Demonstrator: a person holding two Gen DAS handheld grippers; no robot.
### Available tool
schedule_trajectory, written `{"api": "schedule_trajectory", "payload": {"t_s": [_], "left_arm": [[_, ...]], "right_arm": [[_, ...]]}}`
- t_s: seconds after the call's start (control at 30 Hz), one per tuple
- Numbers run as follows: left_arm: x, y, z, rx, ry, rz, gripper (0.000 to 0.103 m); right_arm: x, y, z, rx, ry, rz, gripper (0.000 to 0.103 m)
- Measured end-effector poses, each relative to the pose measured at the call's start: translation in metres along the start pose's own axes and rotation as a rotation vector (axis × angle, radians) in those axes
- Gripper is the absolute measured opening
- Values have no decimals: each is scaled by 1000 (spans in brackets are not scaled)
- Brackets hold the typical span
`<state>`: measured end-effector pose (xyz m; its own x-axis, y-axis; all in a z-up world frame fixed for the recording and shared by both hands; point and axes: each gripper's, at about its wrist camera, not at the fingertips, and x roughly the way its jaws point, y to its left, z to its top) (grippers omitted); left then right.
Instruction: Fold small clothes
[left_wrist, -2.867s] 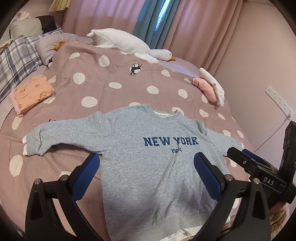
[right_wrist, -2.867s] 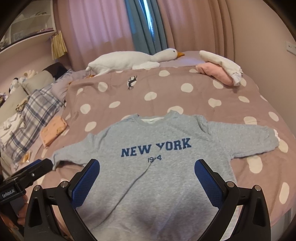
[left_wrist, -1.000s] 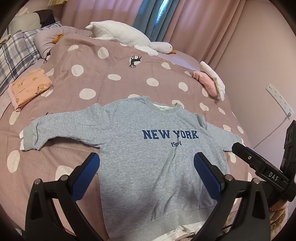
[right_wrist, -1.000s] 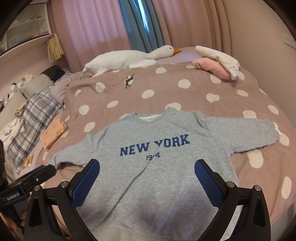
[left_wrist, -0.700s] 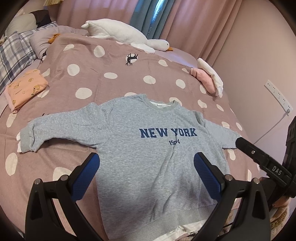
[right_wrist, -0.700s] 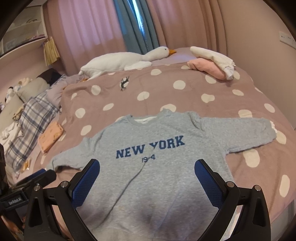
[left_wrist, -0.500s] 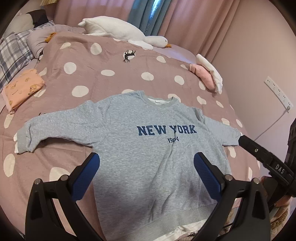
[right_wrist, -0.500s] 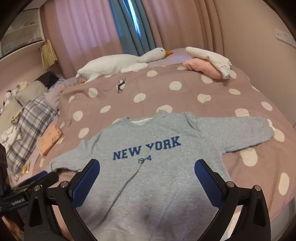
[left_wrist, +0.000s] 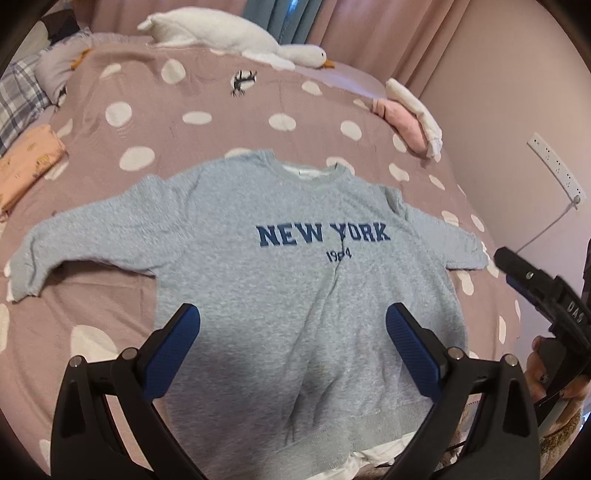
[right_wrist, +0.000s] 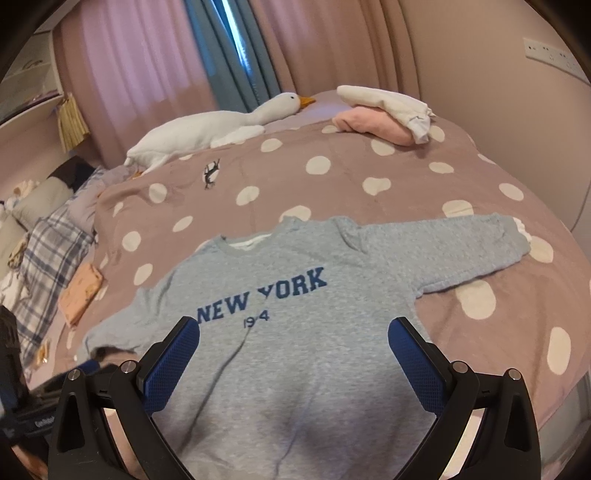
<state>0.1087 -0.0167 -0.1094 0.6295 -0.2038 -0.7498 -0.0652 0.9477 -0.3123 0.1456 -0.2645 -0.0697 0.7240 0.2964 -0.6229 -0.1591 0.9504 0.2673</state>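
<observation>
Since the earlier frames both cameras have lifted and drifted left, so the grey sweatshirt (left_wrist: 295, 280) now sits lower and more centred under the left gripper (left_wrist: 293, 347), and in the right wrist view its lettering has tilted and slid toward the left fingers. The garment itself has not shifted on the bed.

The sweatshirt lies flat, front up, on the dotted pink bedspread (left_wrist: 207, 99), both sleeves spread out to the sides and the hem at the near edge. The left gripper hovers above its lower body, jaws spread wide and holding nothing. The right gripper (right_wrist: 293, 350) is likewise spread wide and empty, above the lower middle of the sweatshirt (right_wrist: 303, 332). In the left wrist view the right gripper's black body shows at the right edge, just past the right cuff, with part of a hand (left_wrist: 535, 369) on it.

No containers show. Far on the bed lie a white goose plush (left_wrist: 229, 33), a pink and white folded pile (left_wrist: 410, 114) at the far right, and a folded orange garment (left_wrist: 26, 162) at the left.
</observation>
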Motion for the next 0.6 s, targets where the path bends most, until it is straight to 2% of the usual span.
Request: {"api": "schedule_trajectory", "payload": {"t_s": [0.1,0.3,0.37,0.43,0.47,0.53,0.6], "left_arm": [[24,3,-7,0,62,25,95],[57,12,-28,-28,202,0,91],[66,14,-36,-26,237,9,91],[74,19,-44,-46,284,18,91],[78,22,-48,-61,305,23,90],[78,22,-52,-51,297,31,90],[78,20,-53,-34,296,42,90]], "right_arm": [[4,-10,1,21,-4,-15,102],[12,-56,9,118,-5,-56,99],[14,-84,16,175,-9,-91,94],[18,-116,24,247,-5,-103,82],[19,-127,27,281,2,-110,79],[26,-160,32,370,14,-139,72],[35,-194,36,443,14,-188,71]]}}
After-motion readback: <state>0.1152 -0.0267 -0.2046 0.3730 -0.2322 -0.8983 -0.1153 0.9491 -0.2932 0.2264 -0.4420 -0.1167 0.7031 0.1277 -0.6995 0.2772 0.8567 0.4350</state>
